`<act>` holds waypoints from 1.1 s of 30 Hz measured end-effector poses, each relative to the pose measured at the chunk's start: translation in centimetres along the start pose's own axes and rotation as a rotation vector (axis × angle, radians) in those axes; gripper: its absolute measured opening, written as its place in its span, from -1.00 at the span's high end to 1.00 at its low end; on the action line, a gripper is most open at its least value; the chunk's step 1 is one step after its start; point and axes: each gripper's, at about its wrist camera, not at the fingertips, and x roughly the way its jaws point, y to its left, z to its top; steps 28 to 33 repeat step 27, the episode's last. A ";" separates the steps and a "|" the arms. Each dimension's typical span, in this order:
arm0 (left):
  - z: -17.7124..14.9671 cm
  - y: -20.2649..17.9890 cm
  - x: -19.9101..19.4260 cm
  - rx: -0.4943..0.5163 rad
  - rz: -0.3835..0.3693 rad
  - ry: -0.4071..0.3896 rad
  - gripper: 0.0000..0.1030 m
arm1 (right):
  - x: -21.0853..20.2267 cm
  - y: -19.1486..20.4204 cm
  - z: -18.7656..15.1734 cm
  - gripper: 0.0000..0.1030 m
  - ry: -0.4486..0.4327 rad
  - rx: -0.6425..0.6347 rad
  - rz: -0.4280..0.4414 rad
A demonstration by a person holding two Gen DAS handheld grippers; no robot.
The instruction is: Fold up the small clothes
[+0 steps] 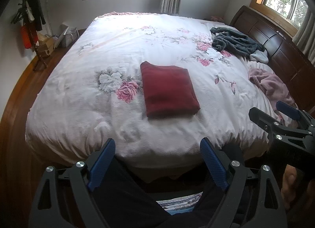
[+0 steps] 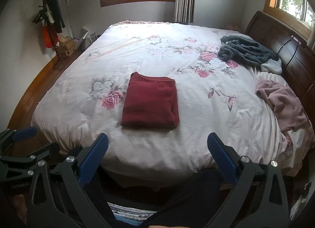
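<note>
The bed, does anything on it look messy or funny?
The red garment lies neatly folded mid-bed. Messy bits sit near the headboard: a dark grey fleece and a pink garment lie crumpled, not yet folded. Both hand-held grippers, left and right, are open and empty.

We see a dark red, plain knit garment folded into a rectangle [image 2: 150, 102] on a white quilted bed cover [image 2: 157, 149] printed with pink and grey-white flowers and grey-green leaves. A dark grey-teal fleecy garment [image 2: 250, 51] lies beside a pale grey-white piece of cloth [image 2: 271, 66]; a dusty pink soft garment [image 2: 281, 100] is plain too. The carved wooden headboard [image 2: 285, 44] is dark brown. Our left tool [image 1: 157, 159] and right tool [image 2: 157, 153] are black with ribbed blue pads.
</note>
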 end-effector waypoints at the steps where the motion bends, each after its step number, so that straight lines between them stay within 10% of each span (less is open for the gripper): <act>1: 0.1 0.0 0.0 0.000 0.000 -0.001 -0.71 | 0.0 0.0 0.0 -0.94 0.000 0.000 0.000; 33: 0.3 -0.1 -0.1 0.006 -0.001 -0.001 -0.71 | -0.8 0.4 0.3 -0.94 -0.026 0.005 -0.011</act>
